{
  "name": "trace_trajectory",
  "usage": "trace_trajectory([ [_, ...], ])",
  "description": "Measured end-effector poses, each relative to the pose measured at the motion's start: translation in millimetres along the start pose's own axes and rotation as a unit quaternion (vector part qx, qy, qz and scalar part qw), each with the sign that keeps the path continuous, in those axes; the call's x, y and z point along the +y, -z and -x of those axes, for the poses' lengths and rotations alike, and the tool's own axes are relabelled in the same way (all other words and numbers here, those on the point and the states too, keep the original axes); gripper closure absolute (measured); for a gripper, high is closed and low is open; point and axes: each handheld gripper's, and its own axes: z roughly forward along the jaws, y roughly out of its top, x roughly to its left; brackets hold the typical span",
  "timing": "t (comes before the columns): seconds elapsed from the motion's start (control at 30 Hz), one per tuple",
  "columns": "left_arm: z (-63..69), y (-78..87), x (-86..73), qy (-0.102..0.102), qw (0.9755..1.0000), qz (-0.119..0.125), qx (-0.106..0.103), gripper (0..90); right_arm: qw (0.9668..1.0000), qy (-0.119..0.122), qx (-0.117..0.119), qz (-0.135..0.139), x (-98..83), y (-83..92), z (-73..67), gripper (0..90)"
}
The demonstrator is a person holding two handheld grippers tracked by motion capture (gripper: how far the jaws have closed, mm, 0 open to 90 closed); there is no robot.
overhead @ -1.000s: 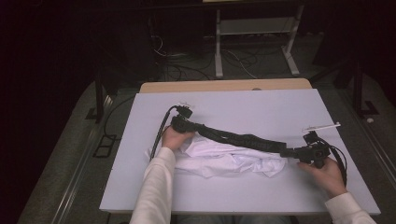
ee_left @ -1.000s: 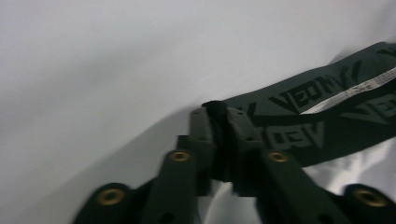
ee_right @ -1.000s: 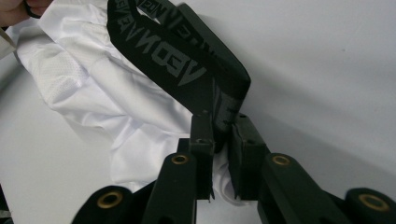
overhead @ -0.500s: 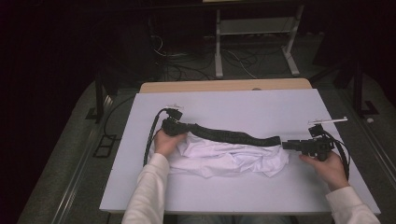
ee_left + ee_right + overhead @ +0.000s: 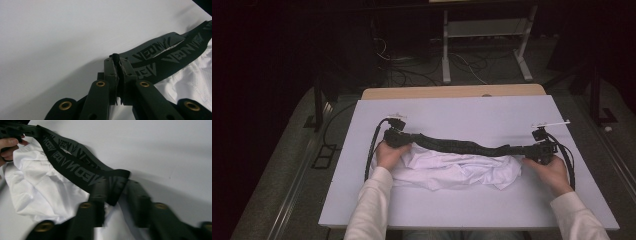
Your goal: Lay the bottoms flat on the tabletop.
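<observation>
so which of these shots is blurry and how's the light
Right gripper view: its own jaws are smeared by motion blur, while the black waistband reads fairly sharp. Left gripper view: crisp, soft shadow on the table beside the jaws. High view: sharp but dim, with the room behind the table nearly black.

High view is looking down and forward over my table [image 5: 452,112]. My 2 gripper views are riding close along their jaws, facing each other, both sharing the black waistband [image 5: 172,55] with the high view.

sleeves [image 5: 369,210]: white | claw [image 5: 119,65]: black, brass rivets | cables: black
</observation>
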Motion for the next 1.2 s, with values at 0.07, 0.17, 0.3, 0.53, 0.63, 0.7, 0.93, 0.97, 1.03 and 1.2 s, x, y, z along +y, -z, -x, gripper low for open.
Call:
trace_trajectory([
  [0.07, 0.0, 0.8, 0.7, -0.002, 1.0000, 0.005, 0.001, 85.1, 1.0000, -0.002, -0.001, -0.004, 4.3, -2.9, 0.2, 84.0],
  [0.17, 1.2, 5.8, 4.2, -0.013, 0.9997, 0.018, 0.011, 85.2, 0.9999, 0.010, -0.011, 0.009, 12.3, -2.6, -3.3, 84.9],
  [0.3, 4.5, 19.0, 15.7, -0.029, 0.9988, 0.030, 0.024, 85.1, 0.9988, 0.034, -0.011, 0.034, 30.7, -0.7, -8.6, 84.8],
  [0.53, 5.1, 28.8, 34.9, -0.046, 0.9959, 0.050, 0.059, 85.0, 0.9967, 0.061, -0.018, 0.050, 69.0, -13.6, -11.8, 84.8],
  [0.63, 0.1, 30.8, 45.6, -0.046, 0.9943, 0.065, 0.072, 84.9, 0.9963, 0.064, -0.017, 0.055, 85.0, -18.1, -8.4, 84.8],
  [0.7, -3.9, 33.6, 52.8, -0.039, 0.9933, 0.083, 0.070, 84.9, 0.9956, 0.064, -0.017, 0.067, 93.6, -20.0, -4.3, 84.9],
  [0.93, -20.4, 34.9, 79.4, -0.051, 0.9885, 0.102, 0.100, 84.9, 0.9931, 0.058, -0.011, 0.101, 129.3, -24.4, 5.9, 84.8],
  [0.97, -23.6, 33.1, 82.9, -0.048, 0.9883, 0.102, 0.103, 85.0, 0.9932, 0.058, -0.015, 0.100, 135.2, -25.9, 6.1, 84.9],
  [1.03, -27.8, 30.9, 90.0, -0.052, 0.9865, 0.110, 0.109, 85.0, 0.9928, 0.059, -0.024, 0.101, 147.4, -29.2, 5.4, 84.9],
  [1.2, -31.0, 33.1, 105.9, -0.069, 0.9811, 0.125, 0.131, 85.0, 0.9915, 0.066, -0.037, 0.106, 171.8, -31.8, -0.3, 84.9],
])
